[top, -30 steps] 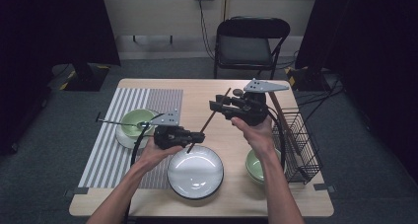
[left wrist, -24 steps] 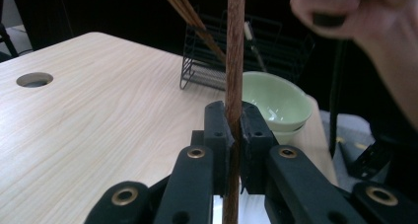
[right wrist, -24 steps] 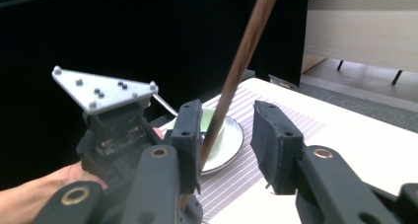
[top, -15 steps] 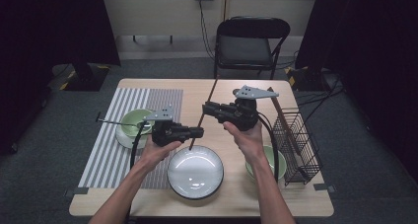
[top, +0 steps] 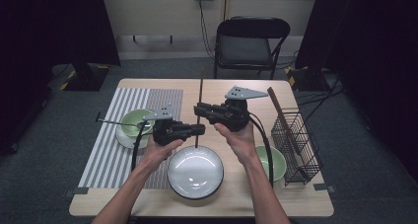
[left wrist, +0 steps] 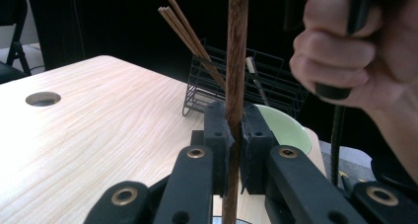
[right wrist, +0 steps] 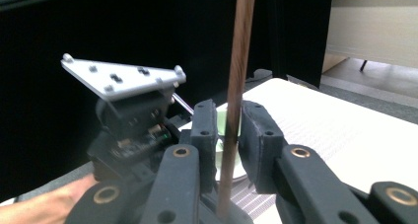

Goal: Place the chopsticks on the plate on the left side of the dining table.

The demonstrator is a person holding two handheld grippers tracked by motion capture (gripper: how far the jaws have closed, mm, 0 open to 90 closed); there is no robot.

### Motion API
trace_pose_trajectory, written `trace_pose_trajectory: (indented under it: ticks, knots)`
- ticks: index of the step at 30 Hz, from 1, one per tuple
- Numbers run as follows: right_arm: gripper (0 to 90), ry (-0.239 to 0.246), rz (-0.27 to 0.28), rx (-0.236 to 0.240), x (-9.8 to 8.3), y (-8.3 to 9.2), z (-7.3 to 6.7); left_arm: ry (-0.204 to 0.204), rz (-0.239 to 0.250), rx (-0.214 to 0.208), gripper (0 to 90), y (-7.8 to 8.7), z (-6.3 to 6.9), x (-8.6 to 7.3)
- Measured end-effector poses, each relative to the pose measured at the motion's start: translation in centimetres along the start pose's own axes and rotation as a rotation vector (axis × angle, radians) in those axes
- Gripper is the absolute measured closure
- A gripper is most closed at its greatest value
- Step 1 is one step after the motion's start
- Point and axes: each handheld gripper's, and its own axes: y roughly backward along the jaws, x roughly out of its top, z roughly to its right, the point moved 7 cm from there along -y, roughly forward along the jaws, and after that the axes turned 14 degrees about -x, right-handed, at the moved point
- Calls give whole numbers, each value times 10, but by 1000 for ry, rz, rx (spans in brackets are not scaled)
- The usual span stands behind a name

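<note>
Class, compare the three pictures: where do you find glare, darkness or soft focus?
High view: glare on the white plate, dark curtains at both sides. Left gripper view: the wooden stick is sharp, the hand at the right soft, the background black. Right gripper view: the left gripper is blurred, the stick fairly clear, the far wall bright.

dark brown wooden chopstick (left wrist: 235, 61); held upright above the table

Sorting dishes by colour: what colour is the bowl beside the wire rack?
Pale green bowl, clearest in the high view.
</note>
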Motion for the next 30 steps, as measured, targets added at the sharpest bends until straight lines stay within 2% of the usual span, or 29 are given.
trace_pose_trajectory:
  ticks: [4, 9, 13, 18, 25, 27, 30]
  knots:
    - [842, 12, -12, 12, -4, -5, -3, -15, -23, 4, 843, -1, 1, -1]
    - [849, 3, -9, 13, -4, -4, -2, -9, -10, 10, 812, 1, 0, 0]
    - [849, 1, -10, 2, -3, -1, 0, -9, -27, 14, 763, 2, -1, -2]
    - [849, -4, -4, 5, -1, 2, 2, -11, -46, 10, 760, -1, -1, -6]
    - [849, -2, -4, 3, 1, 4, 3, -14, -38, -19, 837, -7, 2, -7]
    - [846, -2, -5, 7, 1, 5, 3, -21, -45, -14, 840, -8, 3, -7]
    - [801, -5, 8, 9, 2, 6, 4, -21, -53, -18, 841, -7, 3, -7]
